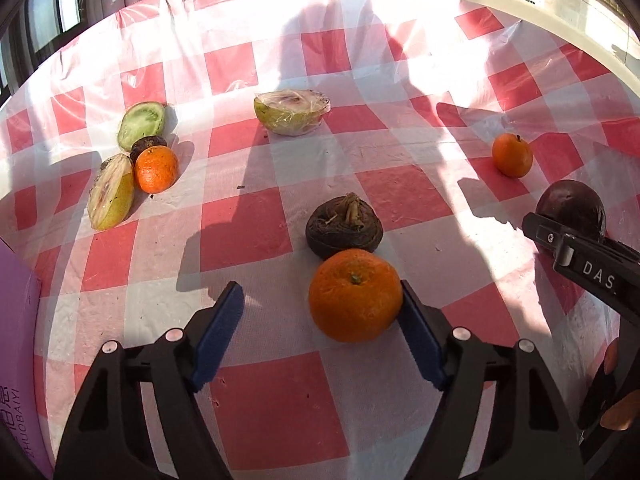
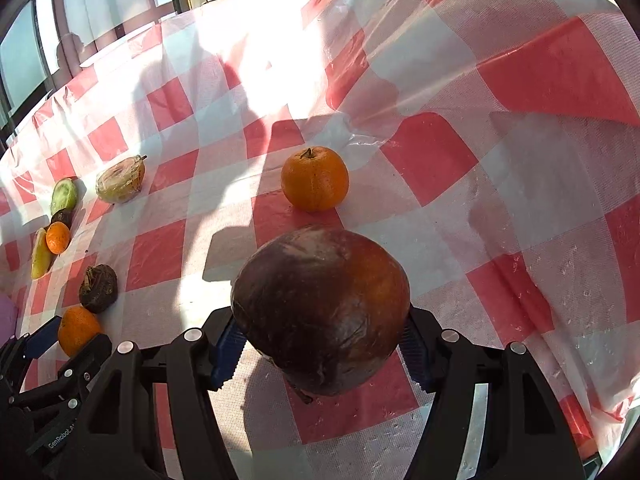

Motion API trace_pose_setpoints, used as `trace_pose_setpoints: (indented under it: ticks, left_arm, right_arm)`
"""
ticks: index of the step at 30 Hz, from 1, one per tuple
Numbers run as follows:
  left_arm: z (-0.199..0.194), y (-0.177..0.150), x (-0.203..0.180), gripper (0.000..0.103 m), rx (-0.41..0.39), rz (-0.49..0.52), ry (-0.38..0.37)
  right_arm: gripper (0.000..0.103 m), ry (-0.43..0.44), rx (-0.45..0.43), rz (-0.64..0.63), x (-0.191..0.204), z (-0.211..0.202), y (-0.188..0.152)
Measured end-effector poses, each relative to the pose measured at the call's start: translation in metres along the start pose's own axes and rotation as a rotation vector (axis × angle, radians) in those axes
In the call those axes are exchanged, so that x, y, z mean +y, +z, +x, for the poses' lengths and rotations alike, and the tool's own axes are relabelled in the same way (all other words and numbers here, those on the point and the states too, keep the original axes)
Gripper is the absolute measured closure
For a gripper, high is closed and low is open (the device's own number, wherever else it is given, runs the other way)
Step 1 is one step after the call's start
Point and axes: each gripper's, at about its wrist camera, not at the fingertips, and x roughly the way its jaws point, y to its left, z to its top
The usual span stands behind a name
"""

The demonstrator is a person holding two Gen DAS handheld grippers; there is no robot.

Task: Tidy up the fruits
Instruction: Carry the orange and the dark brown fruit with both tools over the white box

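Orange mandarin [image 1: 355,295] low centre of left view, between left gripper [image 1: 320,320] fingers, spread apart; right pad touching rind, left pad clear. Firm, light, round; likely rolls, so grip across widest girth. Right gripper [image 2: 322,340] fingers clamped on dark purple fruit [image 2: 322,304], lower centre of right view; skin looks smooth, wrinkled, probably soft. Second mandarin [image 2: 315,179] beyond on checked counter [image 2: 432,152].

Worktop [image 1: 256,400] under red-and-white checked cloth with clear plastic film over it — creased, glaring. Hard sunlight from far side, long dark shadows across squares. Dark-framed windows [image 2: 24,52] along back left. Purple box [image 1: 16,344] at left edge. Pale ledge [image 1: 520,12] back right.
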Motion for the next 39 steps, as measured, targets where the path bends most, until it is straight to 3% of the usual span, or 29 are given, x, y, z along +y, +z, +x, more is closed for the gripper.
trace_pose_setpoints:
  ticks: [1, 2, 8, 12, 18, 20, 24, 29, 39]
  left_arm:
    - [-0.002, 0.000, -0.001, 0.052, -0.010, 0.006, -0.015]
    - [-0.004, 0.000, 0.000, 0.062, -0.020, 0.005, -0.021]
    - [-0.007, -0.002, 0.024, 0.063, -0.046, -0.122, -0.107]
    - [-0.027, -0.020, 0.046, 0.063, -0.117, -0.225, -0.117]
    - [-0.086, -0.072, 0.058, 0.063, -0.204, -0.198, -0.107]
    - [-0.111, -0.088, 0.062, 0.063, -0.245, -0.162, -0.077]
    - [-0.160, -0.111, 0.080, 0.063, -0.309, -0.133, -0.045]
    - [-0.205, -0.135, 0.107, 0.063, -0.358, -0.167, -0.040]
    - [-0.282, -0.151, 0.186, 0.063, -0.516, -0.277, 0.075]
  right_arm:
    - [0.038, 0.006, 0.000, 0.004, -0.001, 0.000, 0.000]
    - [0.038, 0.015, -0.003, 0.004, -0.004, -0.001, 0.001]
    - [0.038, 0.028, -0.001, -0.004, -0.007, 0.000, 0.002]
    - [0.038, 0.024, -0.005, -0.001, -0.008, -0.008, 0.000]
    - [0.039, 0.035, -0.084, 0.007, -0.010, -0.035, -0.011]
    - [0.039, 0.085, -0.093, 0.023, -0.003, -0.051, -0.028]
    - [0.039, 0.196, -0.129, -0.031, 0.032, -0.091, -0.076]
    - [0.039, 0.293, -0.146, -0.084, 0.077, -0.128, -0.119]
    - [0.039, 0.473, -0.194, -0.289, 0.176, -0.194, -0.128]
